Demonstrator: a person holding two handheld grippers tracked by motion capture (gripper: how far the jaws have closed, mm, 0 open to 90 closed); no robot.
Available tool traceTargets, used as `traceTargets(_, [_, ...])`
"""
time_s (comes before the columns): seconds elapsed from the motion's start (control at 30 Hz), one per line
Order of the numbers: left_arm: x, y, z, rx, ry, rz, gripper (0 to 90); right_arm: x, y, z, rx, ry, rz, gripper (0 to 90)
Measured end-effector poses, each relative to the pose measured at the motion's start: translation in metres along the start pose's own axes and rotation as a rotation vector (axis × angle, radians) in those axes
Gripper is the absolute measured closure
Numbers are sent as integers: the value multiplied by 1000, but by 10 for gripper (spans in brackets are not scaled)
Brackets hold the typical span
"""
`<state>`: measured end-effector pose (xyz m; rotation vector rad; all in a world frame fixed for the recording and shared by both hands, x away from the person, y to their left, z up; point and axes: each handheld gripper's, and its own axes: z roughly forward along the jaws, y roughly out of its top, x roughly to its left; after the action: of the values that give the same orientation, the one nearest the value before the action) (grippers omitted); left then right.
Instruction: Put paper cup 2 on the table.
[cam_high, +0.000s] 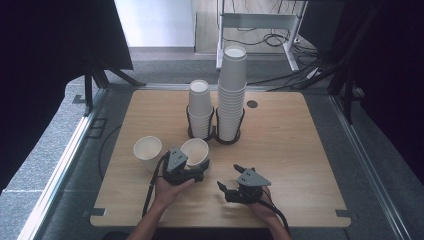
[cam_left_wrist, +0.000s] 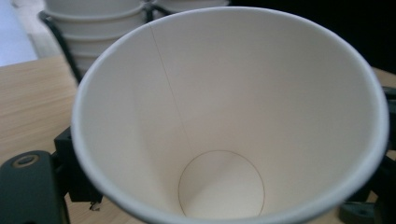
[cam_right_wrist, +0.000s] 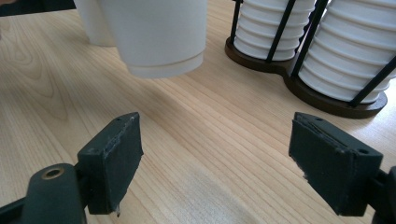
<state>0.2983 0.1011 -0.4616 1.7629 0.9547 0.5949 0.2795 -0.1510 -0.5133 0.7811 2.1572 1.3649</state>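
a cup (cam_high: 195, 151) is being held clamped in the left tool (cam_high: 186, 172), tilted just off the surface (cam_high: 300, 150) near its middle, beside a second cup (cam_high: 147, 152). the right tool (cam_high: 235, 180) is being held with jaws wide apart near the front edge.

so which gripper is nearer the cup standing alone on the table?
Left. The left gripper, holding another cup, sits just right of the standing cup; the right gripper is open, farther right.

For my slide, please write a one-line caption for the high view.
Left gripper holds a paper cup above the wooden table; right gripper waits open beside two cup stacks.
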Motion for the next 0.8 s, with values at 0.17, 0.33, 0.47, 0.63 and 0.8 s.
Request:
traceTargets(0.17, [4, -4, 11, 30, 66, 33, 124, 1, 0, -2, -4, -6, 4, 173])
traceTargets(0.33, [10, -1, 22, 54, 103, 45, 123, 1, 1, -5, -17, -21, 10, 178])
traceTargets(0.47, [13, -2, 32, 93, 144, 61, 122, -1, 4, -10, -39, -32, 16, 182])
traceTargets(0.63, [16, -6, 45, 141, 191, 76, 120, -3, 4, -13, -49, -35, 28, 183])
traceTargets(0.8, [18, -7, 51, 142, 202, 79, 117, -2, 4, -14, -54, -38, 28, 185])
